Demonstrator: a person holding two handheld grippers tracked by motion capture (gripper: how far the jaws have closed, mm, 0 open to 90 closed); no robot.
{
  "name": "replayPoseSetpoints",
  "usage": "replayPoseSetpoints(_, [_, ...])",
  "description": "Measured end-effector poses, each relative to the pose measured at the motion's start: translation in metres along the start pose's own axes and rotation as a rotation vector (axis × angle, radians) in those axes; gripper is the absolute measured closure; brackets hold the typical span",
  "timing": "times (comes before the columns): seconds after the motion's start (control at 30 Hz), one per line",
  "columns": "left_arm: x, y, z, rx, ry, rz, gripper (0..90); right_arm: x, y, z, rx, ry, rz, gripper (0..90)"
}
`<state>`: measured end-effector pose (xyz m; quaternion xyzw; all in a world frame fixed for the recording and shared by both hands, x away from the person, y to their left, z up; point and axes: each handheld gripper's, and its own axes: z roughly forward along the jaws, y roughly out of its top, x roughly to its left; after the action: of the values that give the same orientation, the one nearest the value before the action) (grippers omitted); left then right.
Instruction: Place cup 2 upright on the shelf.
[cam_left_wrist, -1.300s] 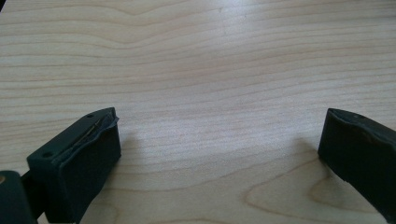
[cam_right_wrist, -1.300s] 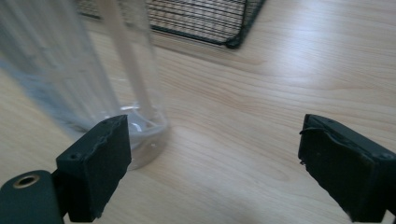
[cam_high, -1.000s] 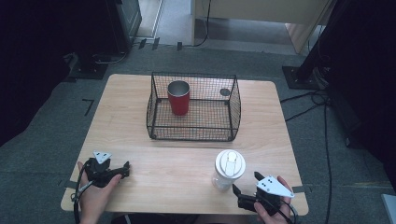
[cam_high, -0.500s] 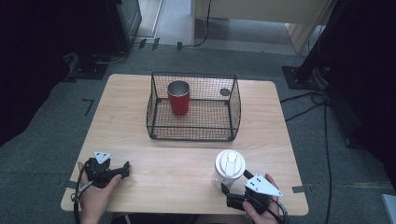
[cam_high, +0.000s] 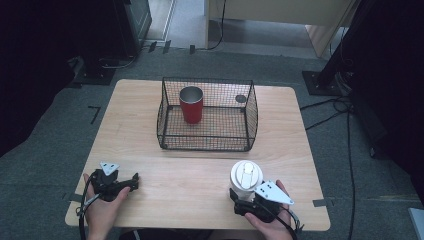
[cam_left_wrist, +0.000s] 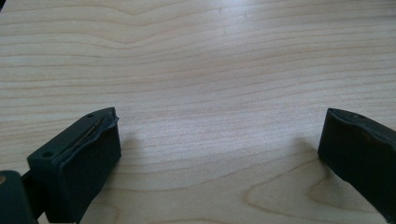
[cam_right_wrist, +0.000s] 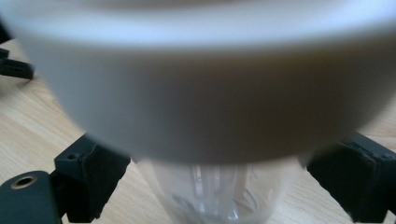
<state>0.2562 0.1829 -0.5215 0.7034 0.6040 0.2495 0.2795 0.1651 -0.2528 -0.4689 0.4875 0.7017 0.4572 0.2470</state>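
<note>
A clear plastic cup with a white lid (cam_high: 246, 175) stands near the table's front right. My right gripper (cam_high: 239, 194) reaches it from the front edge, held in a hand. In the right gripper view the lid (cam_right_wrist: 215, 84) looms large and blurred, and the clear cup wall (cam_right_wrist: 215, 196) sits between the jaws of the right gripper (cam_right_wrist: 217, 186). The pads stand close on either side, with thin gaps showing. My left gripper (cam_high: 134, 181) rests at the front left, open over bare wood (cam_left_wrist: 219, 154).
A black wire basket (cam_high: 207, 145) stands at the middle back of the wooden table (cam_high: 150, 150). Inside it are an upright red cup (cam_high: 191, 104) and a small dark round thing (cam_high: 241, 98). Cables and dark stands surround the table on the floor.
My right gripper has slid left and forward from the front right corner until its jaws flank the lidded cup. The cup and the left gripper have stayed put.
</note>
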Motion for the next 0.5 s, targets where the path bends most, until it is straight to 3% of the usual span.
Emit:
replayPoseSetpoints(0.17, [0.0,0.0,0.0,0.0,0.0,0.0,0.0,0.0055,0.0031,0.006,0.011,-0.035,-0.013,14.2])
replayPoseSetpoints(0.5, [0.0,0.0,0.0,0.0,0.0,0.0,0.0,0.0067,0.0074,0.0084,-0.018,-0.047,-0.003,16.4])
